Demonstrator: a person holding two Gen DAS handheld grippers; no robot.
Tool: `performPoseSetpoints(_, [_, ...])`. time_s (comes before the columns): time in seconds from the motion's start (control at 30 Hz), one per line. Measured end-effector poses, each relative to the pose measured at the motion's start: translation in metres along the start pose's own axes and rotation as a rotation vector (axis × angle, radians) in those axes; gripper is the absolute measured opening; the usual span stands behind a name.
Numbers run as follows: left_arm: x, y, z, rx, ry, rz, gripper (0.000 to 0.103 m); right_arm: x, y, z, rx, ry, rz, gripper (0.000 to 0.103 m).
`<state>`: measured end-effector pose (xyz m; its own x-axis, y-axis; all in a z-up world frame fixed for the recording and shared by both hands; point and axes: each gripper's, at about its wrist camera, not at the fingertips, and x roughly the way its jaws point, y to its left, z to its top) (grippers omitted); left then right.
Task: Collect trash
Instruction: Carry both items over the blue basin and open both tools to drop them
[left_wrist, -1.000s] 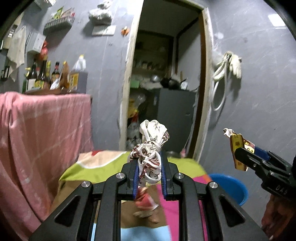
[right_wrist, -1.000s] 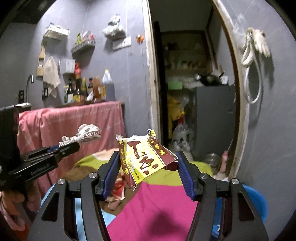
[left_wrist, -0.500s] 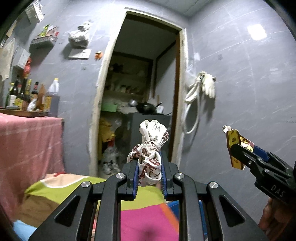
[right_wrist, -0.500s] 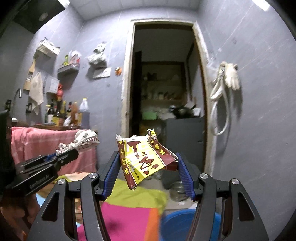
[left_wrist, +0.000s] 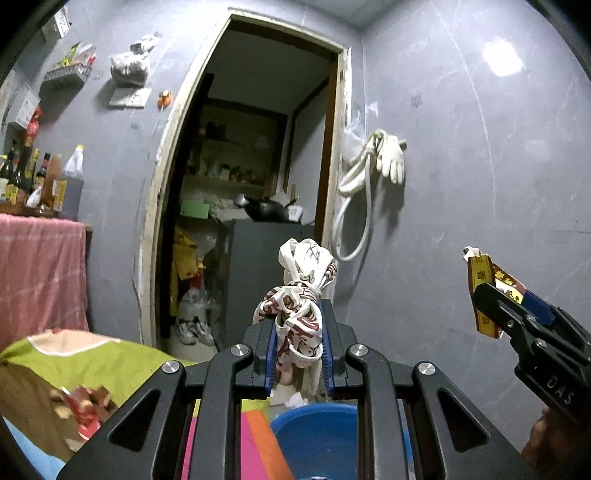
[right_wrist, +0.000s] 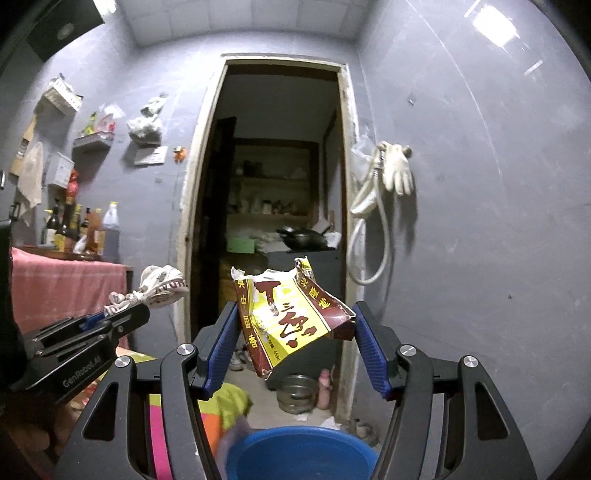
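Both hands are loaded and both are up in the air. The left gripper (left_wrist: 298, 350) is clamped on a knotted bag (left_wrist: 301, 295), white with dark red print, its twisted length standing up out of the jaws and the knot sitting just above the pads. The right gripper (right_wrist: 295, 343) holds a torn wrapper (right_wrist: 291, 317), yellow and dark red, pinched across its width between the blue pads, its ragged top edge pointing up and away from the camera.

Now the relation that matters: the basin (right_wrist: 301, 456). In the right wrist view its blue rim shows at the very bottom of the frame, directly under the jaws and under the wrapper. In the left wrist view the same basin (left_wrist: 314, 439) appears below and just right of the left fingers, with the bright patchwork cloth (left_wrist: 92, 365) off to the left. So the target lies down, not forward; the doorway (right_wrist: 273, 221) ahead is not where this load is going, by my reading.

Which hand is better placed? The right, I'd say: its wrapper hangs squarely over the blue rim. The left looks to need a small drift to its own right before the bag is centred. The two grippers sit side by side, near but apart, each visible at the edge of the other's view, so a release from either should not foul the other.
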<state>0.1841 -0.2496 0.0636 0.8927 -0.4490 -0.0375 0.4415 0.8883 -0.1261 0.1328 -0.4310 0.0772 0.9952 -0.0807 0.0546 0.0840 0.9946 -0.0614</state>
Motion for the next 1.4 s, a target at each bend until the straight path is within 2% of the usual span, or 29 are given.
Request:
performPoseSetpoints(0.13, [0.019,-0.008,-0.016,0.002,0.045,0.016,0.017,0.007,-0.017,-0.018,0.019,0.025,-0.014,0.06])
performPoseSetpoints(0.27, [0.043,-0.013,-0.034,0.009,0.122,0.022,0.017,0.02,-0.028,-0.04,0.037,0.073,-0.025,0.061])
performPoseSetpoints(0.4, [0.071,-0.017,-0.057,0.007,0.27,-0.026,0.017,0.036,-0.038,-0.064,0.066,0.154,-0.024,0.061])
performPoseSetpoints(0.53, [0.091,-0.016,-0.074,0.011,0.366,-0.044,0.017,0.049,-0.047,-0.087,0.09,0.246,-0.011,0.061])
performPoseSetpoints(0.73, [0.124,-0.012,-0.102,-0.04,0.532,-0.078,0.017,0.067,-0.059,-0.117,0.156,0.382,-0.003,0.061])
performPoseSetpoints(0.87, [0.134,-0.006,-0.113,-0.057,0.581,-0.076,0.018,0.072,-0.062,-0.129,0.186,0.423,0.009,0.061])
performPoseSetpoints(1.03, [0.144,0.001,-0.121,-0.07,0.632,-0.081,0.027,0.079,-0.065,-0.136,0.213,0.457,0.017,0.061])
performPoseSetpoints(1.17, [0.147,0.007,-0.12,-0.095,0.655,-0.079,0.028,0.081,-0.066,-0.136,0.231,0.462,0.024,0.064])
performPoseSetpoints(1.33, [0.14,0.017,-0.11,-0.141,0.627,-0.071,0.03,0.08,-0.064,-0.127,0.234,0.439,0.025,0.065])
performPoseSetpoints(1.4, [0.133,0.019,-0.1,-0.15,0.598,-0.074,0.035,0.075,-0.063,-0.118,0.23,0.419,0.024,0.07])
